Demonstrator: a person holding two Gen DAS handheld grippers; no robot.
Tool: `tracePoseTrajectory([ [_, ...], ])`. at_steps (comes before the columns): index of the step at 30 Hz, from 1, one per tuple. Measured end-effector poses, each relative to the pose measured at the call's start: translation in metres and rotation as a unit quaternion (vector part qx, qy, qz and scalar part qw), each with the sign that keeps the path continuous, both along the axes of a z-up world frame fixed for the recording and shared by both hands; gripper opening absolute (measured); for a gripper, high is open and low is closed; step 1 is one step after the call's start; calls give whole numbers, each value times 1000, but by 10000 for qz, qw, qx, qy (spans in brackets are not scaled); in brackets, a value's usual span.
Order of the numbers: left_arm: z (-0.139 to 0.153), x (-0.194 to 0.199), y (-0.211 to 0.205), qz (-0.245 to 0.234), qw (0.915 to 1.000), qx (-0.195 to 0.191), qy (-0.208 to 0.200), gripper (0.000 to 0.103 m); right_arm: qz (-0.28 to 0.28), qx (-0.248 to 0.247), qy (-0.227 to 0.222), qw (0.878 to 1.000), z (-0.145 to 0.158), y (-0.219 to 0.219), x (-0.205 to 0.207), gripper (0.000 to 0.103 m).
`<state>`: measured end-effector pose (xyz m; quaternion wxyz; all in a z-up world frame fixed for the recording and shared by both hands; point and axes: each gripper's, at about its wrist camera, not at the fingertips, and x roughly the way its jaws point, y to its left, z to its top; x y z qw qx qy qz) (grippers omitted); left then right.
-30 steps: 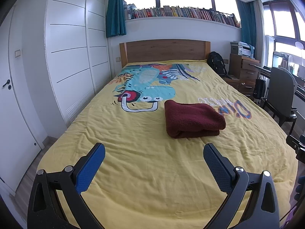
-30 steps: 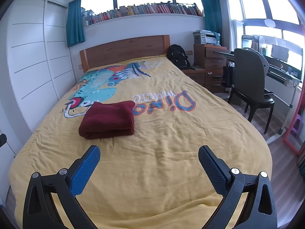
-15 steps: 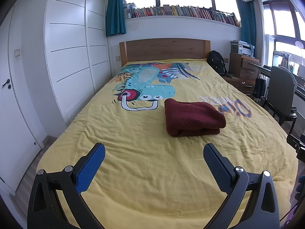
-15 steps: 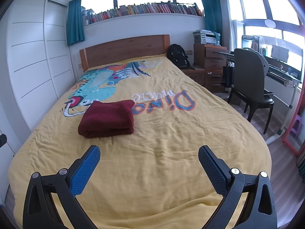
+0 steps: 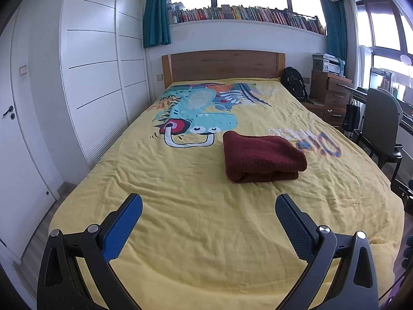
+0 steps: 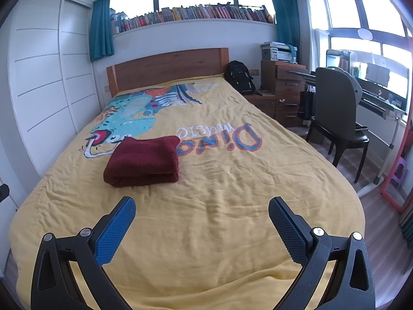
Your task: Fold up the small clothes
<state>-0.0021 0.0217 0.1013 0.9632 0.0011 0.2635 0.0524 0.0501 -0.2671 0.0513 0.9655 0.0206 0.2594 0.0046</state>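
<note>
Garment (image 5: 260, 159): dark red, folded into a thick rectangle, lying on the yellow bed (image 5: 180, 232) at frame centre, beside the dinosaur print.
Left gripper (image 5: 208, 208): bottom of frame, jaws spread wide, empty; garment well apart, above and right of centre.
Right gripper (image 6: 201, 210): bottom of frame, jaws spread wide, empty; garment (image 6: 144, 164) above, left of centre.
Both grippers are held level above the bed's near end, pointing toward the headboard (image 5: 222, 64).
</note>
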Motion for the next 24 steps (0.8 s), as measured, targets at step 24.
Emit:
tracePoseTrajectory([
  [24, -6, 0, 9, 16, 10000, 28, 69, 102, -86, -3, -13, 10000, 3, -6, -1, 103],
])
